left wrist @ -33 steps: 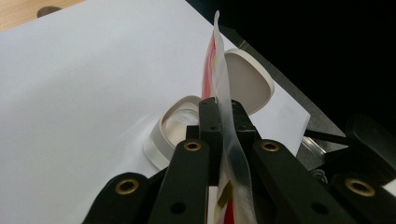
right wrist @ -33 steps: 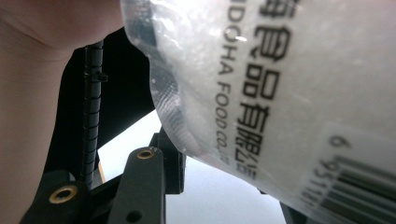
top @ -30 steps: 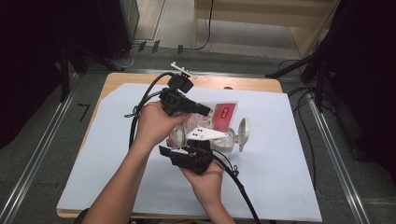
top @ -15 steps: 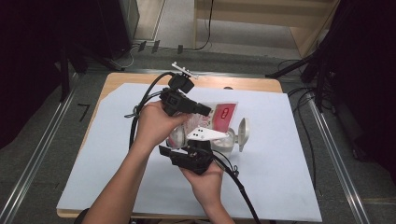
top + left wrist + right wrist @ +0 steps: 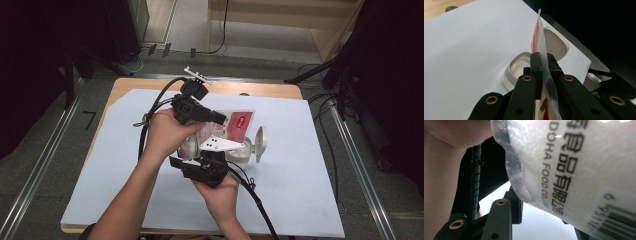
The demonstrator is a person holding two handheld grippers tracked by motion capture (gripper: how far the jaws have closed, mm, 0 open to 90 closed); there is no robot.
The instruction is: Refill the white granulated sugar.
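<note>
A clear and red plastic bag [image 5: 241, 122] of white grains hangs over a small clear jar [image 5: 239, 153] whose white lid [image 5: 260, 143] is flipped open. My left gripper [image 5: 222, 119] is shut on the bag's edge; in the left gripper view both jaws of the left gripper [image 5: 543, 58] pinch the film of the bag [image 5: 539, 32] above the jar's white rim [image 5: 510, 71] and the lid [image 5: 556, 43]. My right gripper [image 5: 212, 157] sits low beside the jar, its tips under its white plate. The bag [image 5: 574, 165] hides the gap of the right gripper [image 5: 544, 218].
A white sheet [image 5: 125, 190] covers most of the wooden table [image 5: 260, 90]. Black cables [image 5: 155, 107] loop from both grippers across the left side and toward the front edge. The left hand [image 5: 441, 170] is close to the right gripper's camera.
</note>
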